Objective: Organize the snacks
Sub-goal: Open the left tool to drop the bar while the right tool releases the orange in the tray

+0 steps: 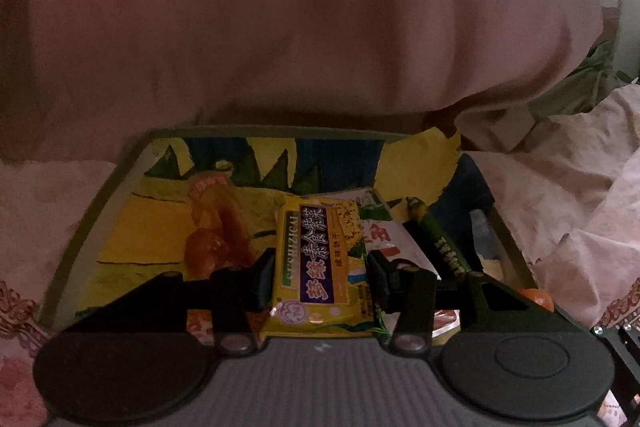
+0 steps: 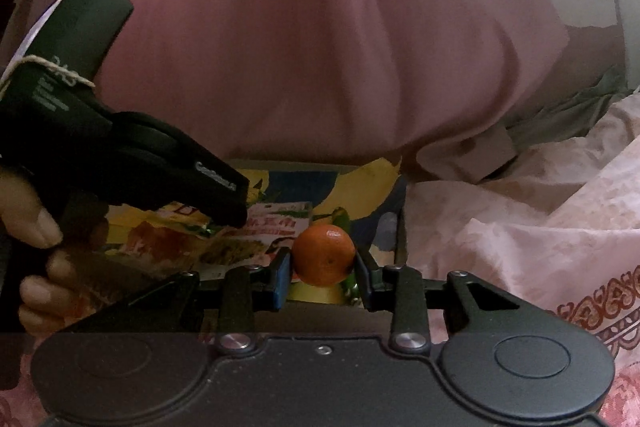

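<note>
Left claw (image 1: 320,275) grips a yellow cracker packet (image 1: 320,263) over the printed box (image 1: 132,227) on the bed – above its near edge. Right claw (image 2: 322,263) clamps a small orange (image 2: 324,254) at the box's right edge.

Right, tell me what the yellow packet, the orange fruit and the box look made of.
Yellow packet: glossy plastic film, judging by shiny glints and a crimped edge. Orange fruit: real citrus peel, dimpled, with a slight sheen, though it could be a replica. Box: probably printed cardboard, matte, with a thick plain rim.
</note>
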Action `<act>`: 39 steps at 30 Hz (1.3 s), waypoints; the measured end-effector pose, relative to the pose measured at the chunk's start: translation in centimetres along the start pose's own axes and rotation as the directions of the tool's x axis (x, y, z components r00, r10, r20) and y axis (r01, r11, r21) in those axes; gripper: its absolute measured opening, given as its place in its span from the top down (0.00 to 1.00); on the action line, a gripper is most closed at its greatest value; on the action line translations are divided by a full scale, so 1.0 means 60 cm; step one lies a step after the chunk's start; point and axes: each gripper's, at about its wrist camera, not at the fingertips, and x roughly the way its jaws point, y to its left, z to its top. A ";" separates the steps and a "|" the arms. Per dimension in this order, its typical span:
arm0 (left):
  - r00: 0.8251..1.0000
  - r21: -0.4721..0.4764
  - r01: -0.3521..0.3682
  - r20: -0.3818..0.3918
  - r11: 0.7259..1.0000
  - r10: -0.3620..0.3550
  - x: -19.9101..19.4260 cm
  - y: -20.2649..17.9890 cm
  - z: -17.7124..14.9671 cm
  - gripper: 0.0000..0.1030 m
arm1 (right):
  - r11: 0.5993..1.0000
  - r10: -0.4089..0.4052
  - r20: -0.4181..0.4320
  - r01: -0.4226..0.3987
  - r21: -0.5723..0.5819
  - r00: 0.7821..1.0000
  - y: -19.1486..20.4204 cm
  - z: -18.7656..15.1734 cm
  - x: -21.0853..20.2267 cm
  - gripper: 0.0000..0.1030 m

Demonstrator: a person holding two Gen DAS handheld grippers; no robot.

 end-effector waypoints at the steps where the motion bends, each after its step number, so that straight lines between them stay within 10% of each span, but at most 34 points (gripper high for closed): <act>1: 1.000 -0.002 0.001 -0.002 1.000 -0.001 0.003 0.000 -0.002 0.49 | 1.000 -0.001 -0.005 0.001 -0.002 1.000 0.001 0.000 0.001 0.65; 23: 0.999 -0.066 0.020 -0.028 0.998 -0.021 0.025 -0.002 -0.029 0.48 | 0.999 -0.025 -0.049 0.026 0.019 0.998 -0.004 -0.007 0.021 0.61; 30: 0.999 -0.122 0.025 -0.044 0.992 -0.030 0.018 0.011 -0.029 0.43 | 0.998 -0.036 -0.040 0.037 0.043 0.999 -0.013 0.000 0.014 0.46; 39: 0.996 -0.138 0.010 0.087 0.990 0.002 -0.071 0.025 -0.008 0.14 | 0.993 -0.038 0.082 0.028 0.111 0.996 -0.026 0.041 -0.041 0.13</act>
